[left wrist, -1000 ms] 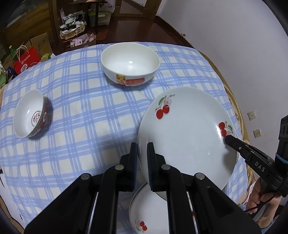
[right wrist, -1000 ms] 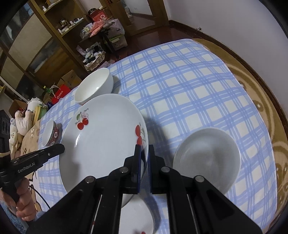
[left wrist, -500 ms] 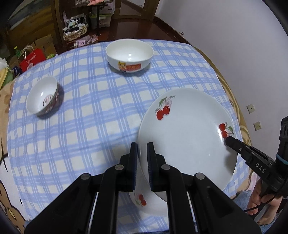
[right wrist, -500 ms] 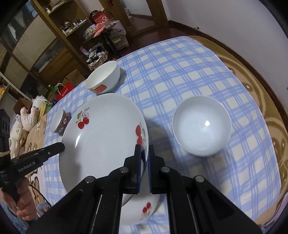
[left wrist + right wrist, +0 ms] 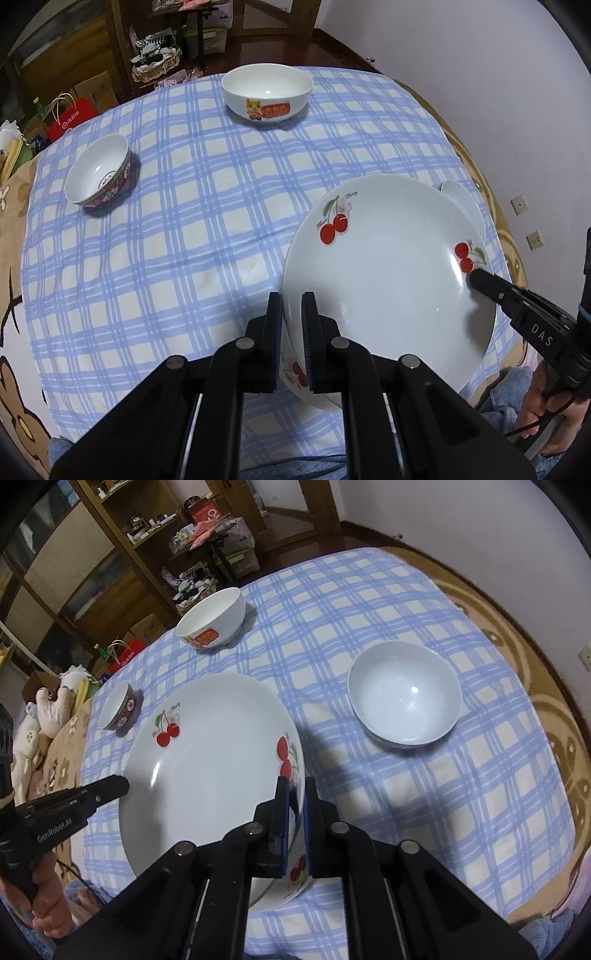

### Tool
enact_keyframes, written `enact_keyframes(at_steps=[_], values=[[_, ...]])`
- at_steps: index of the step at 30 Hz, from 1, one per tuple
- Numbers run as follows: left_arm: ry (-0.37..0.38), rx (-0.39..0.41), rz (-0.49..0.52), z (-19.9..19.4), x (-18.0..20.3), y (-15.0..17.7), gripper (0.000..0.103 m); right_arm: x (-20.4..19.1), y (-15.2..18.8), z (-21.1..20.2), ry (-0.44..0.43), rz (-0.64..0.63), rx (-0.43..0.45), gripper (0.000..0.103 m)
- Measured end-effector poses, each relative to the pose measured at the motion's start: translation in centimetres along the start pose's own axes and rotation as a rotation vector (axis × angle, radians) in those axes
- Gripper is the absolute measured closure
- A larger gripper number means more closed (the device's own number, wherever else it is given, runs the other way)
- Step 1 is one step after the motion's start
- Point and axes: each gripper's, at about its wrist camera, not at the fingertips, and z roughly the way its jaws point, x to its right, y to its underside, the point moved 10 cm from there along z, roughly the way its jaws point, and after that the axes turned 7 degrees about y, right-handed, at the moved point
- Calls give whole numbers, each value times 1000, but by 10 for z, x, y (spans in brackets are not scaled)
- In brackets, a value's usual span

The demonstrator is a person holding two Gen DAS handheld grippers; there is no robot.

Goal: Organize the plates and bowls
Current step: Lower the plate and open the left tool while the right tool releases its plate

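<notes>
gripping cherry plate (image 5: 388,266) rim, left gripper (image 5: 291,306), right gripper (image 5: 295,794), jaws clamped

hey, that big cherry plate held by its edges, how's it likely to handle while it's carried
The cherry plate looks like glazed ceramic, so probably stiff, fairly heavy and breakable if dropped. Its glossy rim may be slippery where the left hand-held gripper and right hand-held gripper pinch opposite edges. Held only there, it could tilt toward the second plate below it.
</notes>
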Motion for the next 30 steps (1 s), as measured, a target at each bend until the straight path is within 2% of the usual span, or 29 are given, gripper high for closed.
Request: enact_keyframes(at_steps=[1,2,3,4,5,6,9,11,13,21,24,28,29,30], values=[[79,-10,-6,1,9,1,102,-5,0,-1,-31,1,4,96],[108,-17,-8,0,17,1,102,-12,2,1,-71,3,-10,95],[72,-9,5,1,19,-1,102,-13,6,9,-13,-14,-39,97],[-1,-7,21,5,17,-4,102,-10,8,16,74,-46,-39,97],[-33,-35,8,13,14,-2,102,-5,12,25,141,-57,-62,96],[-23,-51,3,20,15,-1,102,-4,16,31,150,-56,-85,98],[-97,-70,33,33,5,7,102,-2,22,39,128,-60,-120,99],[-90,-94,-2,39,-4,13,102,0,14,35,130,-61,-86,99],[-102,-106,-18,44,-13,17,102,1,8,30,95,-26,-66,99],[-132,-75,-12,30,-21,10,99,-4,10,34,68,-16,-94,98],[-151,-59,-1,22,-24,7,99,-3,10,33,68,-12,-89,94],[-156,-43,-5,10,-30,4,96,-3,10,33,70,-10,-89,93],[-159,-40,-9,6,-33,3,95,-3,10,32,68,-10,-85,91],[-164,-36,-12,3,-36,3,95,-4,10,31,66,-11,-81,84]])
